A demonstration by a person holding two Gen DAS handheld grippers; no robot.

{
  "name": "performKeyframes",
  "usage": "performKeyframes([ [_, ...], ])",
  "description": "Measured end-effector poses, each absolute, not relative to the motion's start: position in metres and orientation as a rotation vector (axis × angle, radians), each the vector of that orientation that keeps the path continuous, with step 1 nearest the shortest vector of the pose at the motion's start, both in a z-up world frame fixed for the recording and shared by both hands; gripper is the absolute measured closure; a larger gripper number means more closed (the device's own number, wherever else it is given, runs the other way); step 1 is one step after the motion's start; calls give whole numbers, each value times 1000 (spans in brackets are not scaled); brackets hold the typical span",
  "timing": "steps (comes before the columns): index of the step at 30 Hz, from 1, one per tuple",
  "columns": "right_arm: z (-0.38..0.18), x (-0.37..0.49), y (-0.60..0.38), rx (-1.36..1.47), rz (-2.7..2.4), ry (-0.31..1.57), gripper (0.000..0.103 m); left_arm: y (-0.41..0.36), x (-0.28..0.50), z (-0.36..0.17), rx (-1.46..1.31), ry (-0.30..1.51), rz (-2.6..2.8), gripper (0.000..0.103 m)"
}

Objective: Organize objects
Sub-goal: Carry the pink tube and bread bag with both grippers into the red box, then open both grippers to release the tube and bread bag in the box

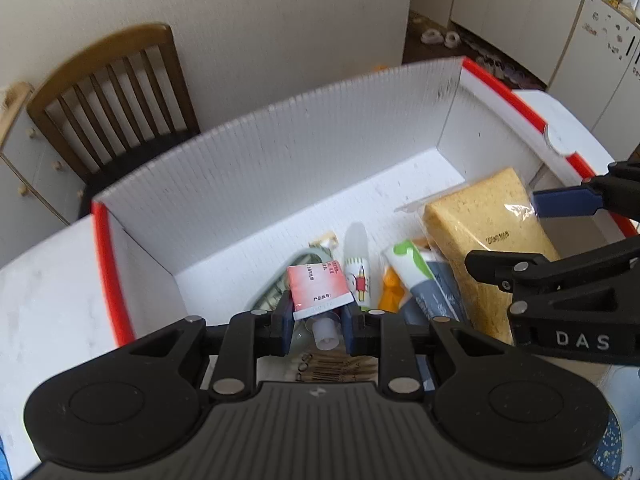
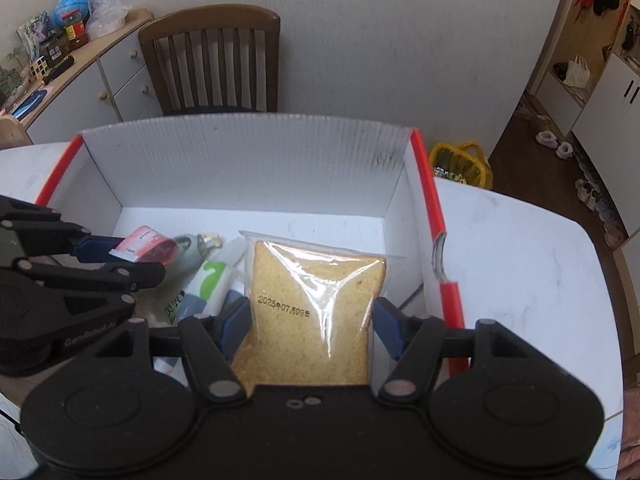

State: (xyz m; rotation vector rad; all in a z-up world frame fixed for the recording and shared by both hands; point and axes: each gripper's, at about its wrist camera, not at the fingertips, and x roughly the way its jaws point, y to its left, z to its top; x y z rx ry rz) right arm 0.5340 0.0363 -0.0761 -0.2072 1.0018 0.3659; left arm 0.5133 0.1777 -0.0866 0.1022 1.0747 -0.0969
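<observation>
A white corrugated box (image 1: 280, 168) with a red rim stands on the table, and both grippers hang over its near side. My left gripper (image 1: 318, 314) is shut on a red and white tube (image 1: 318, 286), whose white cap points back toward the camera. My right gripper (image 2: 312, 320) is shut on a bagged slice of bread (image 2: 312, 280), its blue pads pressing on both sides. From the left wrist view, the right gripper (image 1: 532, 236) and the bread (image 1: 480, 232) are at the right. The left gripper (image 2: 128, 258) with the tube (image 2: 148, 244) shows at the left of the right wrist view.
Inside the box lie a green and white tube (image 1: 412, 264), a small white bottle (image 1: 357, 268), an orange item (image 1: 390, 292) and a grey-green object (image 1: 276, 280). A wooden chair (image 2: 212, 64) stands behind the box. White tabletop (image 2: 512, 248) extends to the right.
</observation>
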Motion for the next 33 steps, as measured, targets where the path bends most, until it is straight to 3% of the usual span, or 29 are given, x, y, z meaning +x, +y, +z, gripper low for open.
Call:
performKeyframes([
  [6, -79, 532, 38, -215, 387, 1000, 35, 180, 519, -92, 84, 1104, -102, 80],
  [12, -74, 527, 35, -219, 396, 985, 27, 179, 518, -96, 101, 1115, -76, 79],
  [15, -69, 525, 32, -204, 406, 980, 25, 180, 516, -95, 94, 1113, -58, 71],
  [17, -66, 523, 28, -199, 411, 974, 24, 182, 513, -91, 78, 1097, -53, 56],
  [21, -57, 517, 22, -197, 415, 957, 23, 179, 505, -77, 53, 1056, -71, 45],
  [33, -23, 488, 1, -159, 454, 895, 19, 161, 465, -36, 111, 965, -83, 44],
])
